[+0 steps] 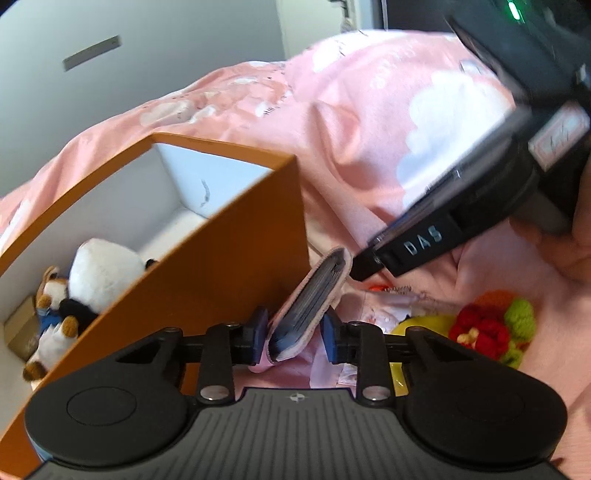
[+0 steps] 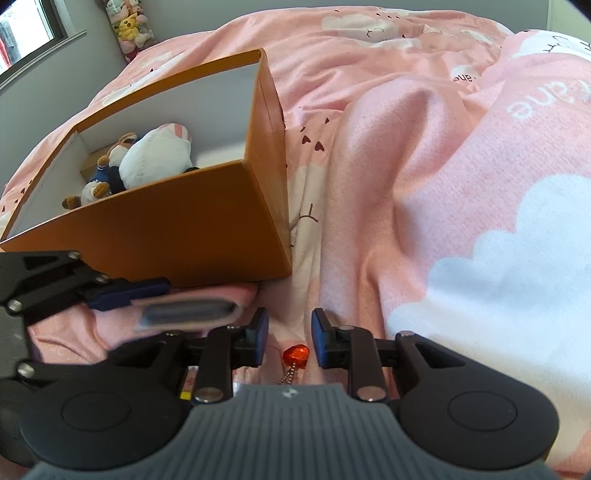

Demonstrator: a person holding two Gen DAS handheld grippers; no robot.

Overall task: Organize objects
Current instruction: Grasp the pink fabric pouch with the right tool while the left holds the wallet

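My left gripper (image 1: 294,330) is shut on a flat pink case with dark pages (image 1: 308,302), held edge-up just right of the orange box (image 1: 229,266). The case also shows in the right wrist view (image 2: 192,308), beside the box (image 2: 177,236). The box holds a white and black plush (image 1: 101,273), a small brown and white plush (image 1: 48,295) and a cardboard piece. My right gripper (image 2: 286,338) is open and empty, low over the bed, with a red heart charm on a bead chain (image 2: 294,356) between its fingers. The right gripper's body (image 1: 461,206) hangs over the case.
A pink cloud-print duvet (image 2: 443,184) covers the bed in thick folds. Crocheted red, green and orange items (image 1: 487,325), a yellow object and small packets lie right of my left gripper. Plush toys (image 2: 129,26) stand in the far corner by a window.
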